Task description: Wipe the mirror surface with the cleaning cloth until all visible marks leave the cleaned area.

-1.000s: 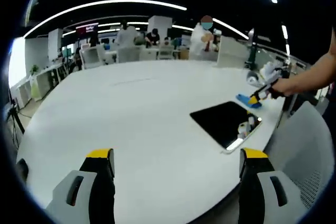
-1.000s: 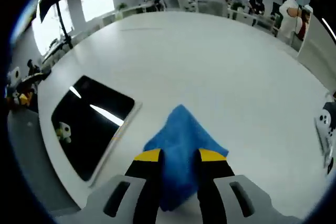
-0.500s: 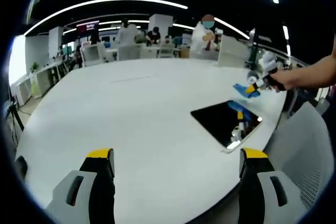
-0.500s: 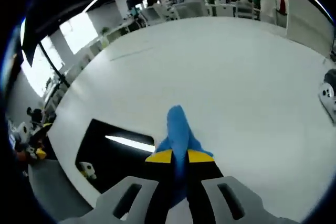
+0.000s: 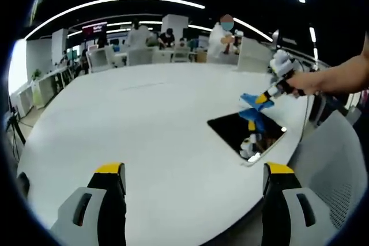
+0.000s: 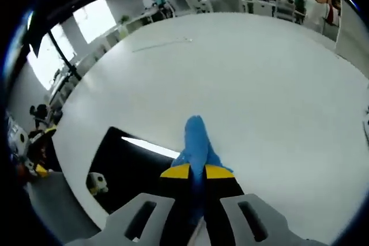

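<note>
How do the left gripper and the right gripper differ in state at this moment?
The left gripper is open, its jaws wide apart with nothing between them; the right gripper is shut on the blue cloth. The left gripper hangs at the near edge of the table, away from the mirror; the right gripper is by the mirror's edge. Both have yellow tips.

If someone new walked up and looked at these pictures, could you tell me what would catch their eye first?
Probably the bright blue cleaning cloth, pinched in the right gripper and held over the near edge of the dark mirror. The mirror lies flat near the edge of the big white table, reflecting a ceiling light as a bright streak. The left gripper hangs open over bare tabletop.
</note>
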Motion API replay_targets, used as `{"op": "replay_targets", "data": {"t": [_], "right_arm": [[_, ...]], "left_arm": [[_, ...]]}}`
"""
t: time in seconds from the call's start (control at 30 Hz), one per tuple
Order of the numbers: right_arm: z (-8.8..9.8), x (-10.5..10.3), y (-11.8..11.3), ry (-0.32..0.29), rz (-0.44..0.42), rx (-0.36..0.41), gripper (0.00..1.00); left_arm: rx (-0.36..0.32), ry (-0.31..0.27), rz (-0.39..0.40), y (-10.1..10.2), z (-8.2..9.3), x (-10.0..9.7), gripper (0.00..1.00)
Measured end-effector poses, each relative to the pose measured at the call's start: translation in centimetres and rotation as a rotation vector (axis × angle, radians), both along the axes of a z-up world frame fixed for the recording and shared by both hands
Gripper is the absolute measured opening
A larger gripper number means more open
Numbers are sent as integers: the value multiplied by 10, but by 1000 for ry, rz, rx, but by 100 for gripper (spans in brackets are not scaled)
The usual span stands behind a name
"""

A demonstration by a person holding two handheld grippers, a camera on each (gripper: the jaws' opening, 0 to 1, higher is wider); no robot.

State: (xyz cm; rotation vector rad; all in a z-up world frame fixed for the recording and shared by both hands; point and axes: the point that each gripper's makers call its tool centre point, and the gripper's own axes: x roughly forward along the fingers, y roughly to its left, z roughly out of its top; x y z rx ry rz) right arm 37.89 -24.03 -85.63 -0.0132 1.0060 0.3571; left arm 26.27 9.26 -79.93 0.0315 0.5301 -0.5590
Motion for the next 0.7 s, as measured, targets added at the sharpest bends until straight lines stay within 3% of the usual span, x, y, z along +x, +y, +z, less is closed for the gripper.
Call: {"op": "replay_targets", "data": {"t": [0.1,0.13,0.2,0.23,0.7], "right_arm": [[-18,-7,0,49,-16,-21,1],[-12,-6,-2,38,-57,-17,1],[-10,-8,5,32,-25,-34,1],[-10,-8,13,36,14,-42,1],[-11,-3,115,95,136,8,1]], "left_arm": [[18,-12,4,2,1,1,99],[22,-13,9,3,0,2,99],[18,-11,15,4,0,2,99],[17,-13,15,4,0,3,99],[14,-5,-8,0,-2,1,99]]}}
